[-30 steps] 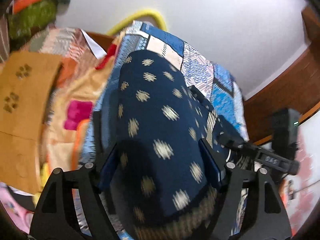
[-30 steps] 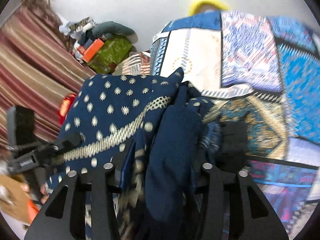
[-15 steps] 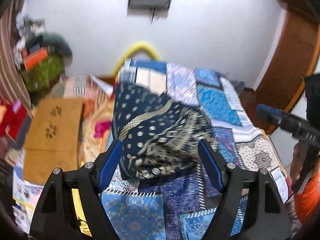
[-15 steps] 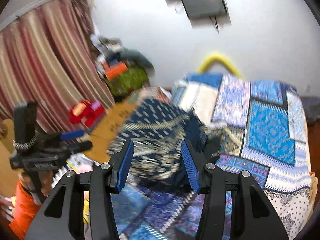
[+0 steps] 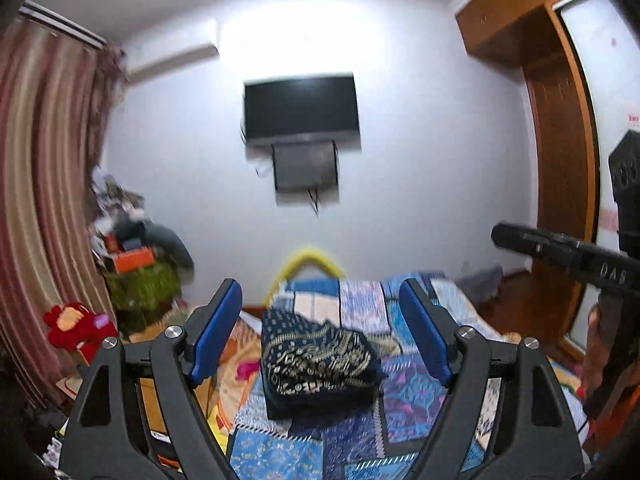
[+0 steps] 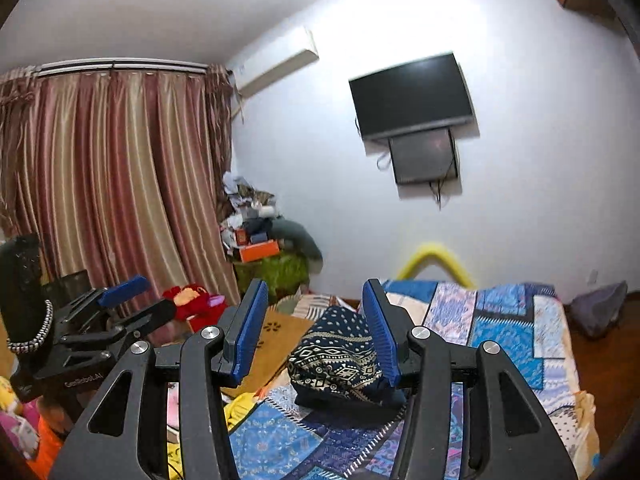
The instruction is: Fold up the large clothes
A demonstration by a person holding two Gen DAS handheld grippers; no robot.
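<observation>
Resting unheld on the patchwork bedspread [image 5: 404, 376], the folded navy garment [image 5: 316, 360] could slump apart, both left gripper [image 5: 320, 332] and right gripper [image 6: 316, 332] being wide open, empty.

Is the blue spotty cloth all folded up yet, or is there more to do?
It looks done. The navy patterned garment lies as a compact folded bundle on the patchwork bedspread. Nothing is in hand: the left gripper and the right gripper are both open, raised above the bed, touching no cloth. No other unfolded garment shows on the bed, so little seems left.
</observation>
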